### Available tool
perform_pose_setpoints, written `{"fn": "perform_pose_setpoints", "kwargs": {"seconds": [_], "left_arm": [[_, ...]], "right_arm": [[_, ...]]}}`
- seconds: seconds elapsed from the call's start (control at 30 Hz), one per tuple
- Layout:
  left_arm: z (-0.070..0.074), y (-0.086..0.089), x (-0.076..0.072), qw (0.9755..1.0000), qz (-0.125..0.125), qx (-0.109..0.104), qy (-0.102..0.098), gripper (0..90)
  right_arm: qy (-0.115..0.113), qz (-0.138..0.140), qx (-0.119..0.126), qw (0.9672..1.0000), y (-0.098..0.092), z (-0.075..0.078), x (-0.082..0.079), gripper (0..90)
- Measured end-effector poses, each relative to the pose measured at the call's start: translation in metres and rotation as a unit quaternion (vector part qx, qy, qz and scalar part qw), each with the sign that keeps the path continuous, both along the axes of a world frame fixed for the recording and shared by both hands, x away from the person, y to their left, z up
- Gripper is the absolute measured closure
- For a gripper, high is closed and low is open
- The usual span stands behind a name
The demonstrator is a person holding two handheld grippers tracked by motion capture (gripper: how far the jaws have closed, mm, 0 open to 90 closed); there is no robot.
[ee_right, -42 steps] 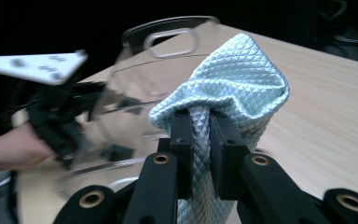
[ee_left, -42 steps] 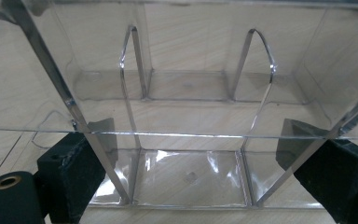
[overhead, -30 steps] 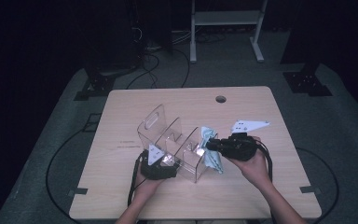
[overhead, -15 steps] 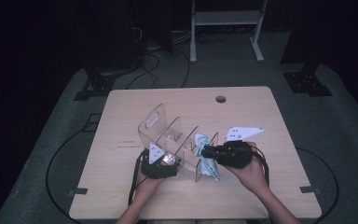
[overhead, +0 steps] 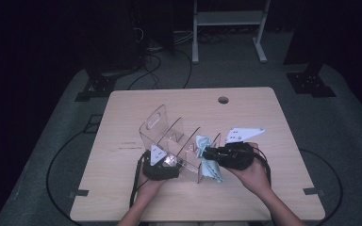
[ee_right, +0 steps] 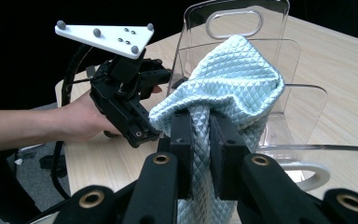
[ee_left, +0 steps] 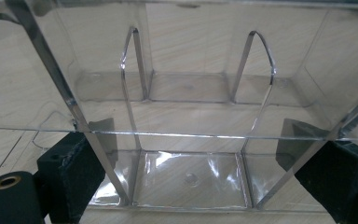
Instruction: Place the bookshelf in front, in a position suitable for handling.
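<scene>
The right tool (ee_right: 200, 154) pinches a cloth (ee_right: 233, 79) at the rack's (overhead: 169, 136) right end; the left tool (overhead: 159, 165) clamps the rack's near wall. Next: lower the cloth into a slot.

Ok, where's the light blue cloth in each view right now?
High view: light blue cloth right of centre, at the clear divider rack's right end.
Left gripper view: rack across the frame, no cloth.
Right gripper view: cloth centre, pinched between the fingers.
Shared landmark: the rack.
</scene>
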State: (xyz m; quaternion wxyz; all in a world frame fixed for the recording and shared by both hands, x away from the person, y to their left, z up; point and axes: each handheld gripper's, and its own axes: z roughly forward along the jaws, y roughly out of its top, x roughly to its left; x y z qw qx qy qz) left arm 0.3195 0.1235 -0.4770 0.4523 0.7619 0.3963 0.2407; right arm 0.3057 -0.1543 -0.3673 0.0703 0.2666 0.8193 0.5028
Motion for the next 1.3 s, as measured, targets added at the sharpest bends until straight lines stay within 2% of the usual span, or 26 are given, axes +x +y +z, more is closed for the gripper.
{"fn": "perform_pose_setpoints", "kwargs": {"seconds": [0.13,0.17,0.23,0.33,0.53,0.67,0.8,0.83,0.93,1.0,1.13,1.3], "left_arm": [[0.000,0.001,0.000,1.0000,0.000,-0.004,0.002,8.3],[0.000,0.000,0.000,1.0000,0.000,-0.003,0.001,8.3],[0.000,0.000,0.000,1.0000,-0.001,0.000,0.001,8.3],[0.000,0.000,-0.001,1.0000,-0.001,-0.001,0.001,8.3],[0.000,0.000,-0.001,1.0000,-0.002,-0.001,0.000,8.3],[0.000,0.000,-0.001,1.0000,-0.001,-0.002,0.000,8.3],[0.000,0.000,0.000,1.0000,-0.001,-0.001,-0.001,8.3],[0.000,0.000,0.000,1.0000,-0.001,-0.001,0.000,8.3],[0.000,0.001,-0.001,1.0000,-0.004,-0.002,0.000,8.3],[0.000,0.000,-0.001,1.0000,-0.003,-0.002,-0.001,8.3],[0.001,0.000,-0.001,1.0000,-0.001,0.001,0.003,8.2],[0.000,-0.001,-0.001,1.0000,0.002,-0.003,0.002,8.1]], "right_arm": [[-0.009,0.018,-0.009,0.9998,0.009,0.000,-0.010,80.5],[-0.010,0.018,-0.014,0.9997,0.008,0.000,-0.009,80.5],[-0.003,0.012,-0.006,0.9999,0.004,0.000,-0.003,80.5],[-0.016,-0.025,-0.007,0.9995,-0.010,0.001,0.011,80.4],[-0.004,-0.099,-0.001,0.9951,-0.035,-0.004,0.047,80.4],[-0.010,-0.121,-0.011,0.9926,-0.041,-0.006,0.059,80.4],[0.002,-0.130,-0.013,0.9914,-0.046,-0.008,0.067,80.5],[0.006,-0.130,-0.011,0.9914,-0.047,-0.008,0.067,80.5],[-0.003,-0.126,-0.021,0.9918,-0.045,-0.006,0.062,80.8],[0.003,-0.107,-0.011,0.9942,-0.043,-0.004,0.055,80.8],[-0.007,-0.071,-0.011,0.9974,-0.029,-0.001,0.035,80.8],[-0.015,-0.031,-0.007,0.9994,-0.014,-0.001,0.011,80.8]]}}
